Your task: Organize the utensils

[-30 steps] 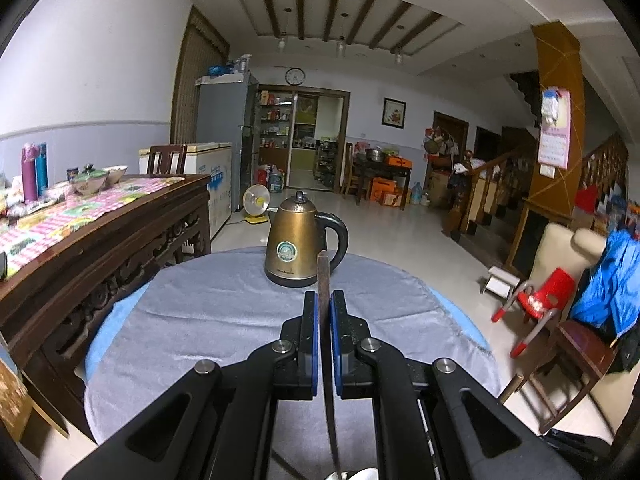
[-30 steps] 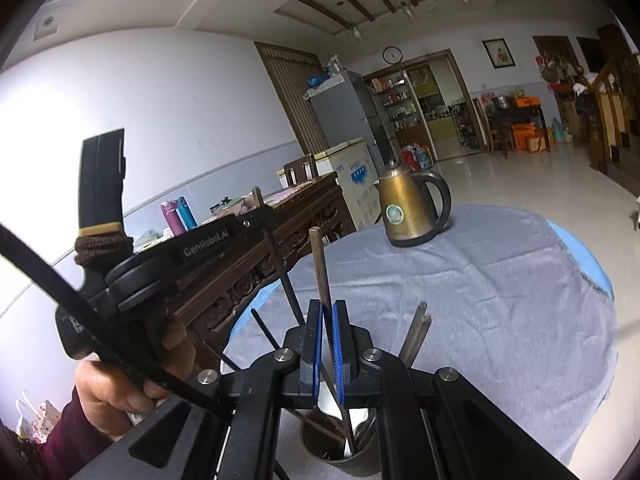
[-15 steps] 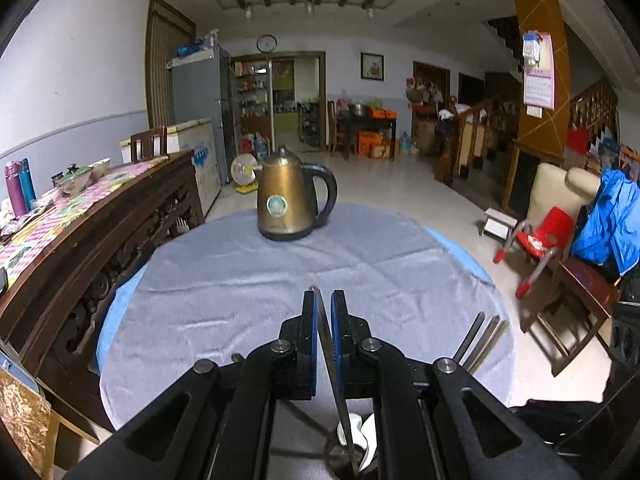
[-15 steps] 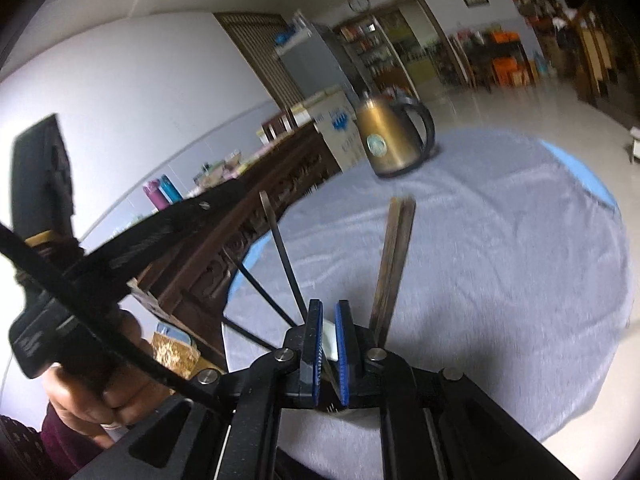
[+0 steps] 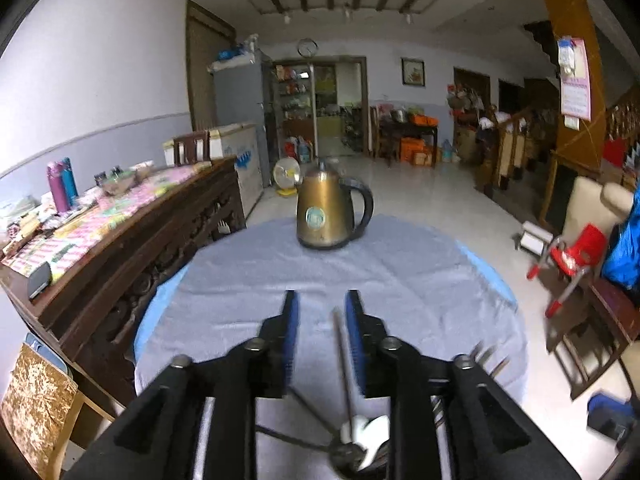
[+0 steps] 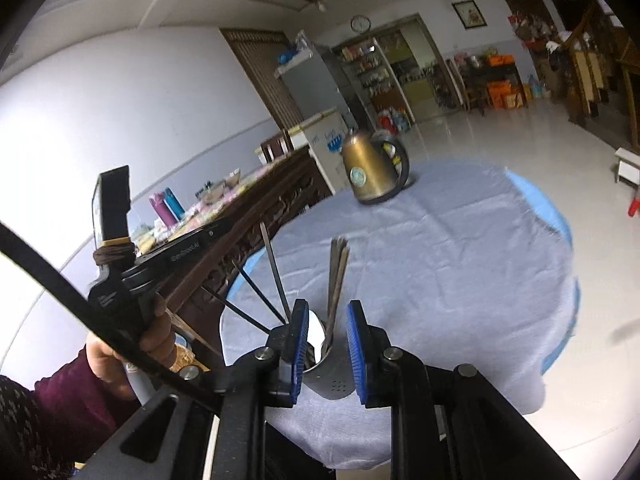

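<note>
Grey cloth covers the round table (image 5: pixel 400 280), a brass kettle (image 5: pixel 328 212) at its far edge, a long wooden sideboard (image 5: pixel 120 240) just off the left edge.

Left gripper (image 5: pixel 320 312) first: its jaws have just been opening and stand apart, and a slim spoon handle (image 5: pixel 340 344) rises between them, leaning toward the right pad, but nothing squeezes it. The handle runs down to a spoon bowl (image 5: pixel 368 432) in the metal cup (image 5: pixel 352 460) at the near edge, with dark chopsticks (image 5: pixel 304 408) fanning out leftward.

Right gripper (image 6: pixel 326 320) now: jaws also just opening, also apart, nothing clamped. Straight ahead of them stands the cup (image 6: pixel 320 360), with a bundle of handles (image 6: pixel 338 276) upright and chopsticks (image 6: pixel 272 276) splayed toward the left edge. A hand (image 6: pixel 136 344) in a maroon sleeve holds the other gripper's handle at left.

Trouble ahead, as I judge it: both grippers crowd one cup that sits close to the near edge. A pad catching the spoon handle on the way out could lever the cup over. The cloth looks loose and rumpled, so a nudge could drag cup and cloth toward the edge. Those splayed chopsticks could snag a finger too.
</note>
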Demonstrator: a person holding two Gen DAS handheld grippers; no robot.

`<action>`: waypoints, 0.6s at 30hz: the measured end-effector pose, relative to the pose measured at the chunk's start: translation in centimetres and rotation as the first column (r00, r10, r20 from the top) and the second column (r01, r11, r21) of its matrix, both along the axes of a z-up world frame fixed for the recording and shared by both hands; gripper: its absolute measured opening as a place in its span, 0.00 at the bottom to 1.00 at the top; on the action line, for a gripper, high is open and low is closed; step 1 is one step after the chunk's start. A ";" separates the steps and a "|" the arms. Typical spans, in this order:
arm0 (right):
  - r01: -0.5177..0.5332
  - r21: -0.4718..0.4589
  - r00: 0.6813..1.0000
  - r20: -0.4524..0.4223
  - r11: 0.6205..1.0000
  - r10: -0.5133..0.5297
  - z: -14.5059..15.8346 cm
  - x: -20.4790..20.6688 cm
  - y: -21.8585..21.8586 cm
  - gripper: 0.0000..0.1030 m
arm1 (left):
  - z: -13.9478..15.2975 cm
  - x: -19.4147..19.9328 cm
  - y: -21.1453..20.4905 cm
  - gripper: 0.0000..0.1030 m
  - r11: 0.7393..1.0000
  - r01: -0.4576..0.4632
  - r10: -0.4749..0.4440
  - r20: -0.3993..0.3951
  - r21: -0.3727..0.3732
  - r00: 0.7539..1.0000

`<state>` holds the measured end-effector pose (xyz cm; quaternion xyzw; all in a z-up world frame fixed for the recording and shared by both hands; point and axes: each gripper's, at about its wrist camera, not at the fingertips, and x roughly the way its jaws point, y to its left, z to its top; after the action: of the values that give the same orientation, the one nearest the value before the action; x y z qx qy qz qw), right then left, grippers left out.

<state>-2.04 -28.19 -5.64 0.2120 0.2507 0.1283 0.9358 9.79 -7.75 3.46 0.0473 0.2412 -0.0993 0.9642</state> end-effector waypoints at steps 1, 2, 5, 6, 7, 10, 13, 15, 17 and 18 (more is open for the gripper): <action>0.008 0.000 1.000 0.013 1.000 -0.008 0.4 -0.7 -0.4 0.22 | 0.9 -0.6 -0.7 0.39 1.000 -0.008 0.008 0.024 0.001 1.000; 0.017 -0.002 1.000 0.025 1.000 -0.017 0.7 -1.6 -1.0 0.23 | 1.9 -1.1 -1.7 0.42 1.000 -0.013 0.013 0.047 0.000 0.999; 0.056 -0.013 0.997 0.049 0.998 -0.056 1.2 -4.2 -2.4 0.24 | 4.6 -3.1 -4.9 0.47 0.999 0.031 -0.027 0.093 -0.042 0.995; 0.073 -0.007 0.996 0.055 0.997 -0.072 1.1 -5.2 -3.2 0.25 | 5.2 -3.7 -5.8 0.52 0.998 0.052 -0.047 0.105 -0.047 0.993; 0.082 0.001 0.995 0.059 0.997 -0.082 1.1 -5.8 -3.8 0.27 | 5.7 -4.6 -7.2 0.58 0.996 0.082 -0.076 0.124 -0.041 0.989; 0.126 0.014 0.989 0.075 0.992 -0.126 1.0 -7.8 -5.7 0.42 | 6.5 -6.8 -10.9 0.60 0.987 0.162 -0.162 0.164 0.014 0.973; 0.155 0.033 0.982 0.103 0.987 -0.157 1.0 -9.4 -7.2 0.44 | 6.4 -8.1 -13.4 0.60 0.977 0.202 -0.210 0.187 0.062 0.960; 0.166 0.054 0.979 0.110 0.985 -0.171 0.8 -10.0 -8.4 0.44 | 6.2 -8.6 -14.6 0.60 0.975 0.201 -0.217 0.197 0.099 0.956; 0.175 0.074 0.977 0.111 0.982 -0.182 0.5 -10.3 -9.5 0.44 | 6.2 -8.5 -15.4 0.60 0.975 0.196 -0.212 0.186 0.103 0.959; 0.176 0.083 0.977 0.110 0.981 -0.184 0.3 -10.3 -10.0 0.44 | 6.2 -8.4 -15.7 0.60 0.976 0.190 -0.206 0.182 0.103 0.961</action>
<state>-12.39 -38.19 -5.31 0.2601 0.1704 0.0643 0.9483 1.41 -23.48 9.70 0.1212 0.1454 -0.1801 0.9653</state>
